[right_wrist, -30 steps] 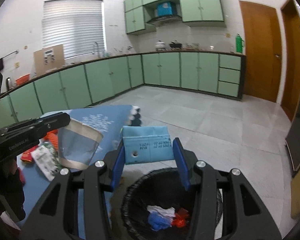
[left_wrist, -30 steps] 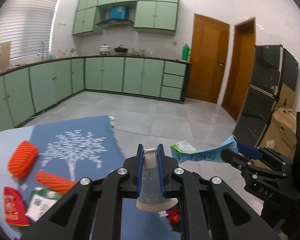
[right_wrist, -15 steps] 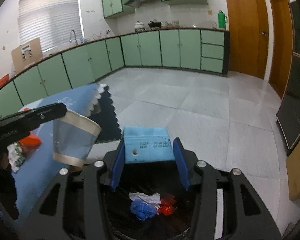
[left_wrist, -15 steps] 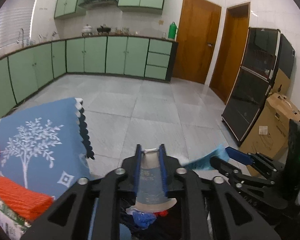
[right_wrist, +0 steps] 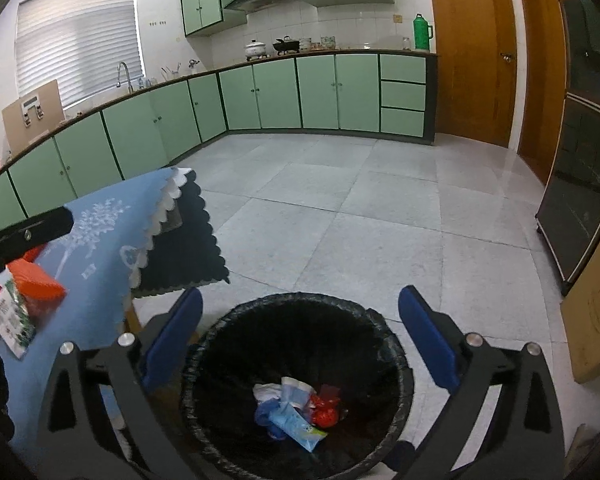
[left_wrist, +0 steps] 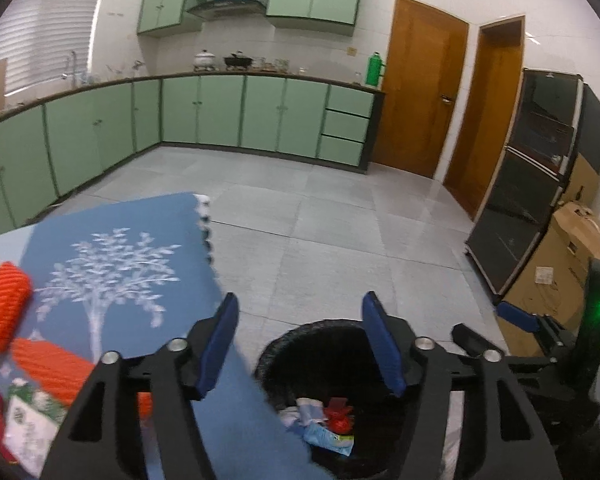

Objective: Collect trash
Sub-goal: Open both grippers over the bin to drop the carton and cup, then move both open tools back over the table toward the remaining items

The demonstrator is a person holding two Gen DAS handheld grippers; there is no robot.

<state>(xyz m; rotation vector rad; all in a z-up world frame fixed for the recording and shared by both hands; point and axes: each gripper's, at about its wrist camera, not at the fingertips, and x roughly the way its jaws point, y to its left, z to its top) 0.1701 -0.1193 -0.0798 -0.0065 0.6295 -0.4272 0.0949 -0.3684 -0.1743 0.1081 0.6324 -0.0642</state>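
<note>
Two tools that each gripped a piece of trash a second ago now hang with their jaws spread wide and nothing between them.

Going left to right in the left wrist view: orange rolls (left_wrist: 5, 306) and a printed packet (left_wrist: 27, 436) lie at the lower left on the blue cloth (left_wrist: 112, 248) covering the counter. The left tool (left_wrist: 300, 346) sits at bottom centre, released; the paper cup it carried half a second ago is gone from its jaws. Just right of it, below the tool, the black-lined bin (left_wrist: 276, 354) shows a small heap of trash (left_wrist: 326, 426) on its bottom. At the far right edge the right tool (left_wrist: 516, 316) shows only in part.

In the right wrist view the packet (right_wrist: 11, 314) and an orange roll (right_wrist: 36, 284) lie at the left on the cloth (right_wrist: 100, 240); the bin (right_wrist: 220, 322) fills the lower centre under the right tool (right_wrist: 300, 336), also released. The blue carton it held earlier appears to lie now among the trash (right_wrist: 296, 408) in the bin, a pale blue piece on top. Whether the cup is in that heap I cannot tell for sure.

Both drops look done, so this round is finished; the items left on the counter are probably the next to collect.
</note>
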